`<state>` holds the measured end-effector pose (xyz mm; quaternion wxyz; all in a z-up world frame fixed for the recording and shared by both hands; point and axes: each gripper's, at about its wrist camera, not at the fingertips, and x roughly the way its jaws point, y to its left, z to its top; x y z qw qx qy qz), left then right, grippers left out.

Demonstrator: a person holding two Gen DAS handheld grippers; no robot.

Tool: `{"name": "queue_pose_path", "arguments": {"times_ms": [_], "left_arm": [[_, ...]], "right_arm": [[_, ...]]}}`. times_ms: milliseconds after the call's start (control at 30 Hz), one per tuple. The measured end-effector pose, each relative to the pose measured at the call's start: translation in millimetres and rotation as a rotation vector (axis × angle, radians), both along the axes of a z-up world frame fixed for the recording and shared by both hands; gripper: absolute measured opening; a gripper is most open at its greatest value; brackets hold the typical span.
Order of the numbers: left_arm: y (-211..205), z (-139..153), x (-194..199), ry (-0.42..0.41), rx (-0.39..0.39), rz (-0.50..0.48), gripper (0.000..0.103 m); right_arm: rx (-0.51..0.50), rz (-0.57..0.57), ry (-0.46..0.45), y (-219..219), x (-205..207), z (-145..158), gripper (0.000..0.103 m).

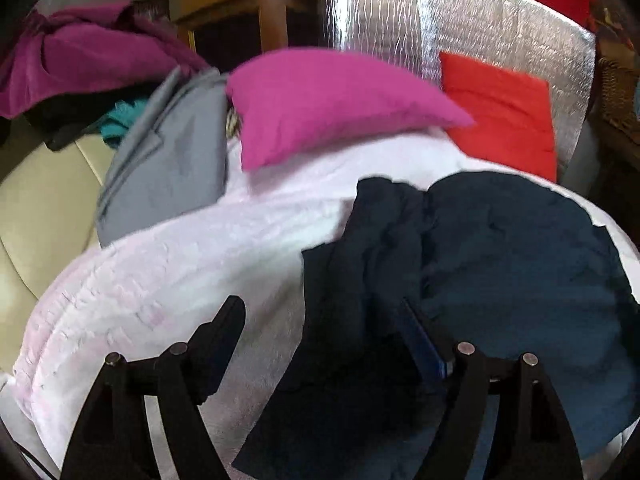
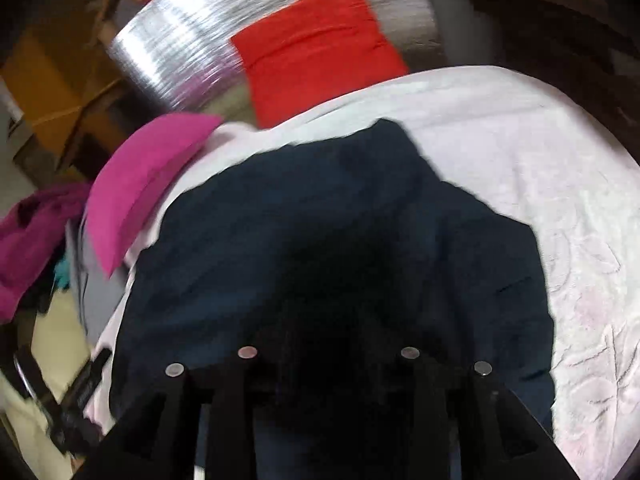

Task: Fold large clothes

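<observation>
Left tongs standing open, navy garment lying just ahead and rightward on the white blanket. Right tongs sitting over its dark cloth, grip impossible to tell; probably the nearer ones. Garment running roughly sideways.

Setting: home room | evidence: pale quilted blanket, pink cushion, clothes heap, wooden furniture
</observation>
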<state>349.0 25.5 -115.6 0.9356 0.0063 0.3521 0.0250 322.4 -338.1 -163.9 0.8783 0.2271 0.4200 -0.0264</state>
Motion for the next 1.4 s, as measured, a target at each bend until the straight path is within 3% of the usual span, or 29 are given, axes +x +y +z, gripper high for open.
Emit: {"name": "queue_pose_path", "arguments": {"times_ms": [200, 300, 467, 567, 667, 767, 867, 967, 1067, 1267, 1300, 1367, 1400], "left_arm": [[-3.4, 8.7, -9.4, -0.053, 0.014, -0.005, 0.079], [-5.1, 7.9, -7.9, -0.052, 0.020, -0.007, 0.079], [-5.7, 6.9, -6.6, -0.053, 0.025, -0.004, 0.079], [-6.9, 5.9, -6.3, -0.052, 0.029, -0.003, 0.079], [-9.5, 5.0, -7.5, -0.047, 0.040, -0.007, 0.079], [-12.2, 6.8, -8.6, -0.044, 0.052, -0.013, 0.079], [-14.5, 9.3, -13.9, -0.050, 0.073, -0.025, 0.079], [-12.0, 6.8, -19.5, -0.029, 0.082, -0.039, 0.079], [-2.6, -1.5, -17.6, 0.043, 0.028, -0.052, 0.080], [36.2, -18.5, -7.2, 0.189, -0.208, 0.021, 0.080], [38.5, -21.7, -5.7, 0.206, -0.233, 0.029, 0.080], [43.6, -28.3, -3.1, 0.238, -0.271, 0.046, 0.080], [44.8, -33.7, -1.4, 0.258, -0.280, 0.053, 0.080]], "right_arm": [[-0.061, 0.053, 0.077, 22.1, -0.4, -24.5, 0.045], [-0.030, 0.050, 0.073, 14.8, -5.6, -16.4, 0.045], [-0.020, 0.002, -0.009, -4.6, -17.9, 5.7, 0.045], [-0.045, -0.053, 0.020, -17.3, -17.6, 1.2, 0.045], [0.003, -0.047, 0.091, -23.4, -2.7, -24.8, 0.045], [-0.013, -0.030, 0.080, -22.5, -7.2, -17.0, 0.045], [0.042, -0.053, 0.052, -31.6, -17.9, -7.4, 0.046], [0.094, -0.089, 0.021, -47.5, -35.5, 2.8, 0.055], [0.114, -0.130, -0.014, -64.8, -54.5, 12.4, 0.058], [0.208, -0.173, -0.049, -88.1, -87.3, 8.4, 0.058], [0.224, -0.171, -0.054, -90.0, -90.4, 7.2, 0.057], [0.258, -0.150, -0.066, -89.5, -94.5, 5.5, 0.041], [0.268, -0.128, -0.063, -87.9, -93.2, 4.0, 0.041]]}}
